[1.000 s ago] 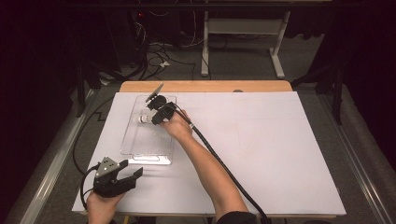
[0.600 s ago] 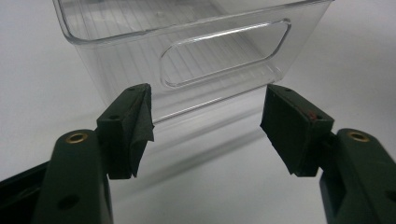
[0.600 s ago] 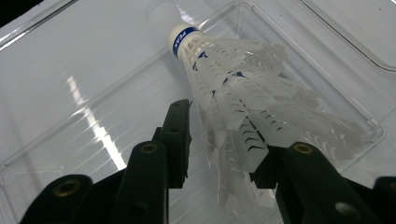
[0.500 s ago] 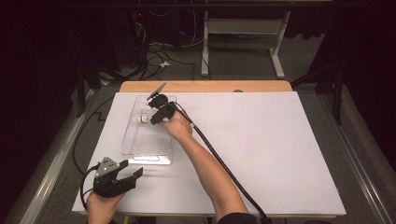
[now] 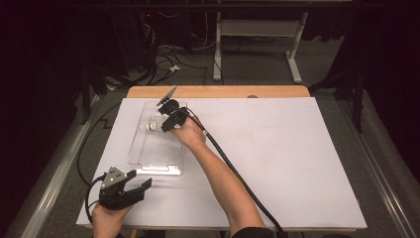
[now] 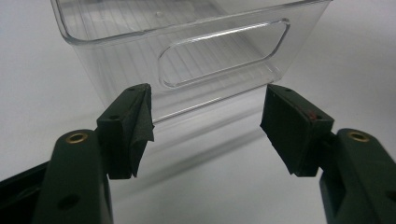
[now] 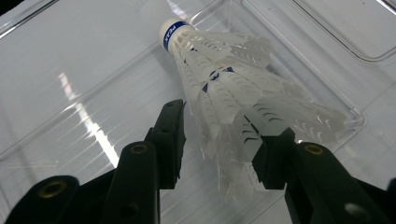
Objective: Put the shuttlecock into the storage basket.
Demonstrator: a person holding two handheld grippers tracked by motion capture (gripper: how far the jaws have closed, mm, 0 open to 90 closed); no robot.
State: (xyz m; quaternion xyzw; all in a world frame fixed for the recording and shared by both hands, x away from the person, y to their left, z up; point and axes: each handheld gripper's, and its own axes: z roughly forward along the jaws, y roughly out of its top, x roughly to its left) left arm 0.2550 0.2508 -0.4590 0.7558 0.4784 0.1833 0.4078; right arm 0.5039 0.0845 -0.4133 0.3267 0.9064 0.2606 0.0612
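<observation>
While the left gripper rests released, the right gripper grasps a featherlight, crushable shuttlecock by its skirt inside the clear bin.

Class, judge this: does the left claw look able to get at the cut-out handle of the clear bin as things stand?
Probably yes: the left claw is open and faces the handle of the clear bin, with only bare table between.

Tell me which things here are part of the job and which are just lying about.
Part of the job:
- shuttlecock, feathers between the right gripper's fingers
- clear bin, under the shuttlecock
- left gripper, open, facing the bin's handle end

Just lying about:
- white table cover
- cables on the floor
- white stand legs behind the table
</observation>
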